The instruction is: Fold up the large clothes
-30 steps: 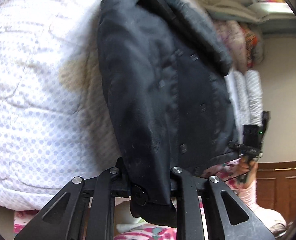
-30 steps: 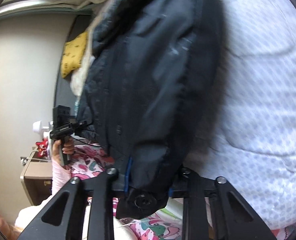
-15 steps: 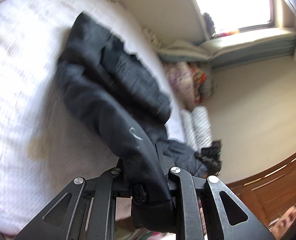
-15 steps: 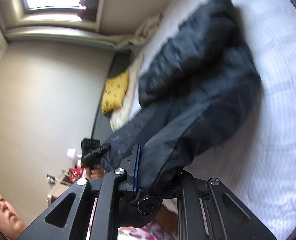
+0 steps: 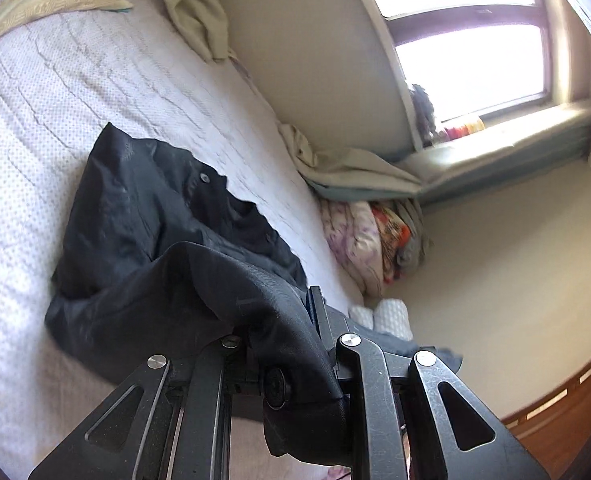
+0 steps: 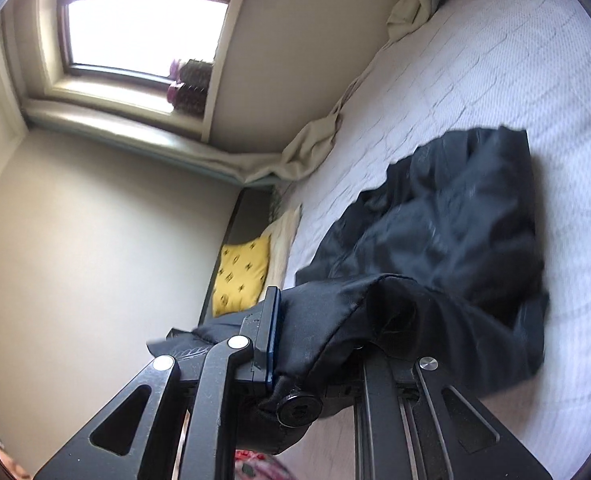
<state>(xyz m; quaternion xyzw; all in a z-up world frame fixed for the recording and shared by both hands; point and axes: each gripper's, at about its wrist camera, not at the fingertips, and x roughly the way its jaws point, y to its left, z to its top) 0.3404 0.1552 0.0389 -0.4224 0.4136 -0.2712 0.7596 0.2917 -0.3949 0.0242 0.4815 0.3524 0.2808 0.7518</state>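
Observation:
A large black jacket [image 5: 143,248] with snap buttons lies partly on the white quilted bed [image 5: 39,92], its near end lifted. My left gripper [image 5: 291,360] is shut on the jacket's hem, which drapes over the jaws. In the right wrist view the same jacket [image 6: 447,220] spreads across the bed [image 6: 515,60]. My right gripper [image 6: 323,352] is shut on another part of the hem, bunched between the jaws. Both grippers hold the cloth above the bed's near edge.
A beige wall with a window [image 5: 467,40] runs along the bed's far side. Cream blankets [image 5: 347,164] and floral bedding [image 5: 363,240] pile at one end. A yellow cushion [image 6: 241,276] lies at the other end. A wooden panel [image 5: 567,412] stands at right.
Both grippers have lifted and carried the jacket's hem forward over its body; the jacket, flat before, now bunches and doubles over. The cameras tilted up toward the window.

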